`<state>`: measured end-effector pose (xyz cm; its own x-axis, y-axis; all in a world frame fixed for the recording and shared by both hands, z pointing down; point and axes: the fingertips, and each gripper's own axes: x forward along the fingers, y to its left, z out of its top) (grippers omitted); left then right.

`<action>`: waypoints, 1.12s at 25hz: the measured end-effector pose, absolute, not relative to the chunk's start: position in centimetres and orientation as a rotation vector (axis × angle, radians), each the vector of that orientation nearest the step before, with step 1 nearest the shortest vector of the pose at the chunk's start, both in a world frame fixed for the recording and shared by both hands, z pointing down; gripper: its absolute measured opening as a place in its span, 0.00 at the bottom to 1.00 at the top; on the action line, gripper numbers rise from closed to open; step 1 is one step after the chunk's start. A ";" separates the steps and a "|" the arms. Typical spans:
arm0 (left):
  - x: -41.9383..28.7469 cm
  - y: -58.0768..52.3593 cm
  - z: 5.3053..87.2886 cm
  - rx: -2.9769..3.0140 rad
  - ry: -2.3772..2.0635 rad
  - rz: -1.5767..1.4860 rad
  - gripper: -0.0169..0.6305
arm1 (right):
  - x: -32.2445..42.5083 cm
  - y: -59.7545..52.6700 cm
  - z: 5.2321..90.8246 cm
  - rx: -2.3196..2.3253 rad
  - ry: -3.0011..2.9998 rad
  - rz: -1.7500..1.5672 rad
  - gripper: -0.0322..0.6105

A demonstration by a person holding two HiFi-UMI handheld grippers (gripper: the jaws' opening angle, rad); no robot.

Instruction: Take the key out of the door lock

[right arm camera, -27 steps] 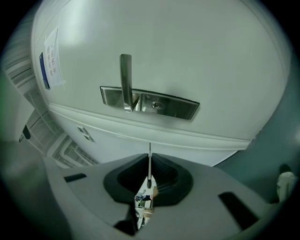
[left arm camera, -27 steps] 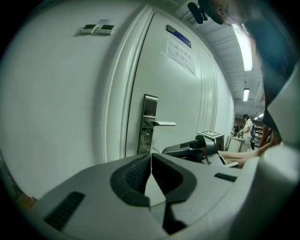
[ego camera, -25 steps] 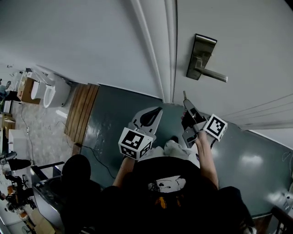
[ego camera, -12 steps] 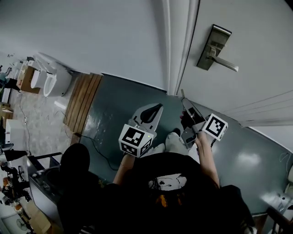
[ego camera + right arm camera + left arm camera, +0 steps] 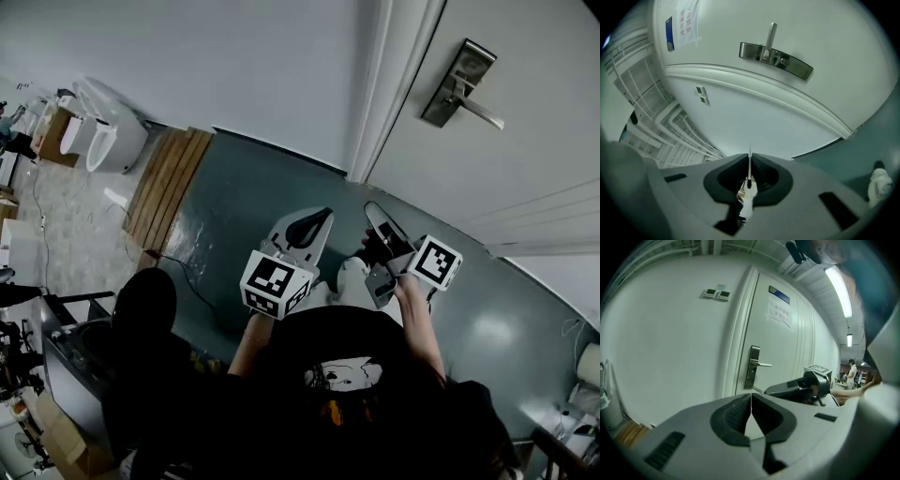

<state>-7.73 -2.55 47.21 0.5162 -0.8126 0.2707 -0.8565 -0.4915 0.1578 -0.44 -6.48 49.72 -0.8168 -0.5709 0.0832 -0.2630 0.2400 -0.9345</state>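
Grippers: two. In the head view the left gripper (image 5: 323,220) and the right gripper (image 5: 373,211) are held side by side over the dark floor (image 5: 244,216), both pointing toward the door (image 5: 525,178).
Marker cubes: two, one on each gripper (image 5: 275,284) (image 5: 436,262).
Left gripper fingers: closed against each other, with nothing between them.
Right gripper fingers: clamped on the key (image 5: 749,169).
Key: one. Its thin blade stands up out of the closed fingers, and a pale piece hangs below it that I cannot identify. It is out of the door lock and well apart from it.
Door lock: one metal plate (image 5: 776,55) with one lever handle (image 5: 772,33). All three views show it.
Right gripper view only: the key itself, which the head view does not let me make out.
Left gripper view only: two wall switches (image 5: 717,294) beside the door frame, two ceiling lamps (image 5: 839,284), one person (image 5: 852,373) far off, and the right gripper seen from the side.
Both gripper views, not the head view: one paper sheet (image 5: 779,315) and one blue plate (image 5: 779,295) on the door.
Head view only: two white fixtures (image 5: 112,141) by the wall and one slatted wooden panel (image 5: 164,192) on the floor.
Shoe: one white shoe (image 5: 880,183), at the right edge of the right gripper view.
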 end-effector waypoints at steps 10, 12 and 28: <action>-10.4 2.5 47.4 2.461 -1.449 0.190 0.04 | -3.6 -0.3 49.3 -0.761 2.358 -1.581 0.08; -10.3 2.8 47.5 2.458 -1.456 0.182 0.04 | -3.6 0.2 49.5 -0.756 2.384 -1.577 0.08; -9.4 4.2 46.8 2.480 -1.467 0.173 0.04 | -3.6 2.1 48.9 -0.713 2.454 -1.530 0.08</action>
